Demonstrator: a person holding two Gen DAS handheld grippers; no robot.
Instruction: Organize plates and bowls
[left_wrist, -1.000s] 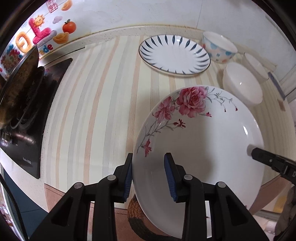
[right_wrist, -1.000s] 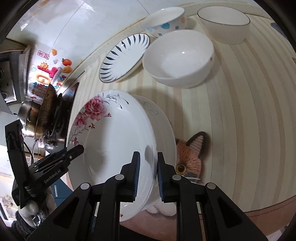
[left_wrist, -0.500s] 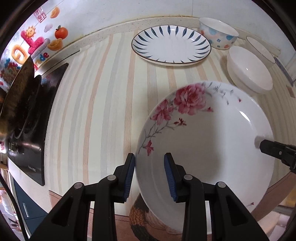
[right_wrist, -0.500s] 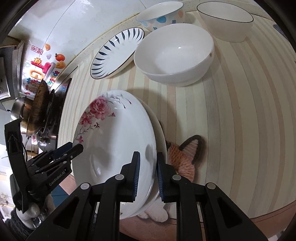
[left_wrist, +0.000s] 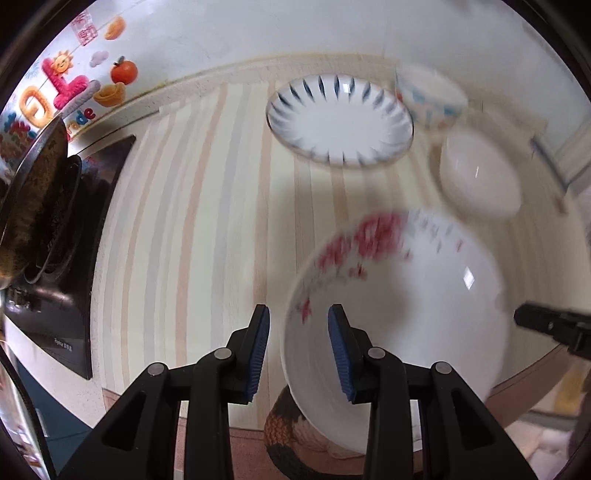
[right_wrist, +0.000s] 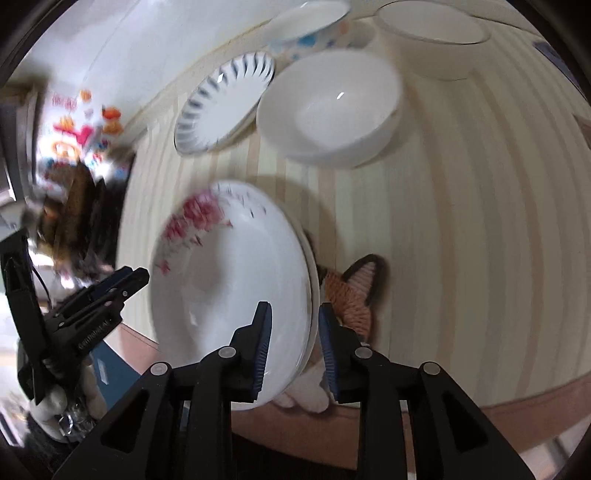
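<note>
The white ceramic plate with red roses (right_wrist: 229, 280) lies on a plain white plate at six o'clock on the striped countertop (left_wrist: 192, 221). The right gripper (right_wrist: 295, 343) straddles both rims, its fingers parted rather than pinching; the left gripper (left_wrist: 299, 345) spans the opposite rim, also slack. A careless withdrawal could drag the top plate askew off the stack. Half a second ago the right fingers were closer together; now they have released.
</note>
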